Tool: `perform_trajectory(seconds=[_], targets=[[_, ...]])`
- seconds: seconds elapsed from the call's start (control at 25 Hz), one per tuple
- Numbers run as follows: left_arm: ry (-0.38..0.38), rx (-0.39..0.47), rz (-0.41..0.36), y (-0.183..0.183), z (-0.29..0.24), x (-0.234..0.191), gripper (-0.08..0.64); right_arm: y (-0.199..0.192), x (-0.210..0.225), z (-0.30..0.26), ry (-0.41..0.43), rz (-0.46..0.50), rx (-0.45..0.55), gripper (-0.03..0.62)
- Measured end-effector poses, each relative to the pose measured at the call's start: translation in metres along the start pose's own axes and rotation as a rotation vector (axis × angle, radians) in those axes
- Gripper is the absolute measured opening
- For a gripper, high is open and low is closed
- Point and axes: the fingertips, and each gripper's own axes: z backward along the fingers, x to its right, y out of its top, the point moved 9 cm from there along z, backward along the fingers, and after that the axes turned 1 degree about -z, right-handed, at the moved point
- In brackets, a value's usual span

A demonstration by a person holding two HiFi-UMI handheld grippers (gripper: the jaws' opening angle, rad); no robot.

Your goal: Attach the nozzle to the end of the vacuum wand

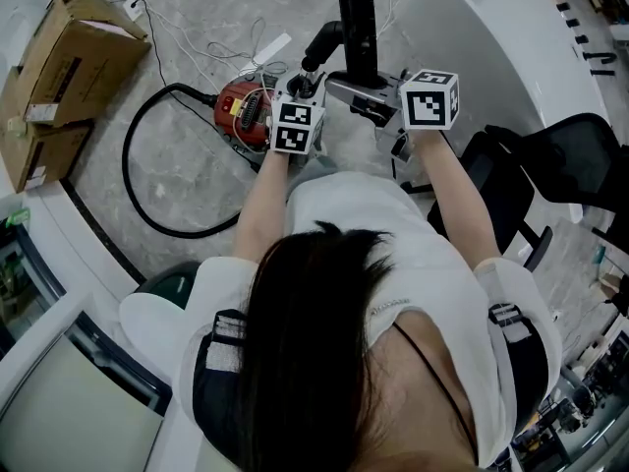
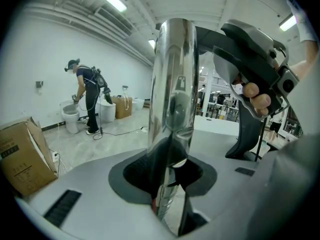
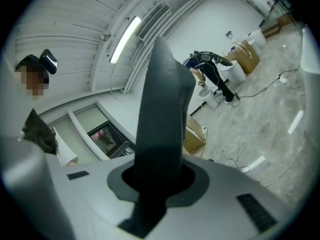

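Person standing, both grippers raised in front of the chest, side by side. Left gripper (image 1: 305,87): jaws closed on the chrome vacuum wand (image 2: 172,109), which runs upright between them. Right gripper (image 1: 349,87): jaws clamped on the dark grey nozzle (image 3: 162,124), tapered, upright through the gap. Both parts held clear of the floor; whether they meet cannot be told. Below on the floor, a red vacuum (image 1: 244,111) with its black hose (image 1: 133,180) looped; cardboard boxes (image 1: 64,62) by the floor's left edge.
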Motion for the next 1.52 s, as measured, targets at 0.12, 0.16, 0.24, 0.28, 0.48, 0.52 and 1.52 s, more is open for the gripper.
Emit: perform_trajectory(seconds=[0.12,0.16,0.24,0.28,0.48,0.52,1.52], targets=[[-0.013,-0.010,-0.004,0.001,0.001,0.000,0.120,0.001,-0.003,0.000,0.038,-0.009,-0.032,0.080],[-0.016,-0.013,-0.006,0.001,0.002,0.000,0.120,0.001,-0.004,-0.001,0.045,-0.006,-0.045,0.078],[-0.022,-0.009,-0.009,0.003,0.002,-0.001,0.120,0.001,-0.004,-0.002,0.051,0.003,-0.061,0.078],[-0.025,-0.004,-0.008,0.003,0.002,-0.001,0.120,0.002,-0.004,-0.002,0.051,0.004,-0.063,0.078],[-0.058,-0.002,-0.006,0.002,0.002,-0.001,0.120,-0.001,-0.004,-0.003,0.066,-0.015,-0.059,0.078],[-0.066,-0.001,-0.011,0.002,0.002,-0.002,0.120,0.000,-0.004,-0.003,0.070,-0.010,-0.067,0.078],[-0.125,-0.026,-0.020,0.004,0.000,-0.002,0.120,0.002,-0.027,-0.010,-0.096,0.439,-0.302,0.071]])
